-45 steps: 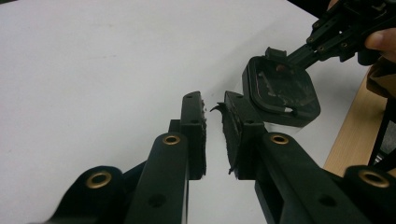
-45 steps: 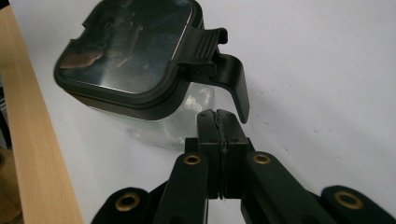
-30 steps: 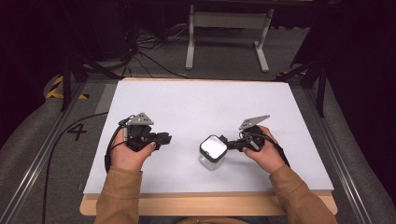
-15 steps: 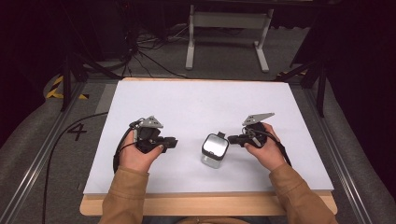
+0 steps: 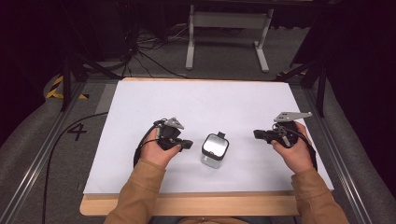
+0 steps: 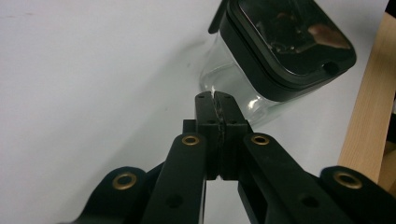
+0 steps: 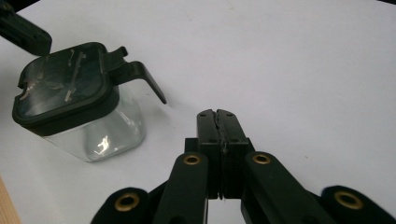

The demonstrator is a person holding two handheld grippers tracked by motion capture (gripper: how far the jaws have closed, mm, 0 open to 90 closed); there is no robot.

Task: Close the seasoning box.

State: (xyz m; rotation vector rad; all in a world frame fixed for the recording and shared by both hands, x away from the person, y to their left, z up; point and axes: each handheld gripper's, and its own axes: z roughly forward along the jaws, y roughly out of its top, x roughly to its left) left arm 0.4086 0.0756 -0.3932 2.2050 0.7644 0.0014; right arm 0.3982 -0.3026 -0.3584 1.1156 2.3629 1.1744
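My left gripper (image 5: 187, 144) low beside jar (image 5: 215, 150), jaws just closed, nothing between. Right gripper (image 5: 258, 134) apart, clamped empty. Jar mid-table (image 5: 224, 100); right gripper view shows lid latch (image 7: 140, 74).

Lab or recording studio, not a home. A white sheet (image 5: 205, 107) covers a wooden table (image 5: 187, 205) that sits inside a metal rail frame (image 5: 28, 177), on grey carpet marked with a "4" (image 5: 77, 132) to the left of the left gripper (image 5: 183, 144). Beyond both grippers lie loose black cables (image 5: 140, 51) and a grey metal stand (image 5: 226, 32). Yellow-black hazard tape (image 5: 58, 87) lies far left by black tripod legs (image 5: 70, 74), more black stand legs (image 5: 313, 70) rise past the right gripper (image 5: 259, 135), and the surroundings are dark.
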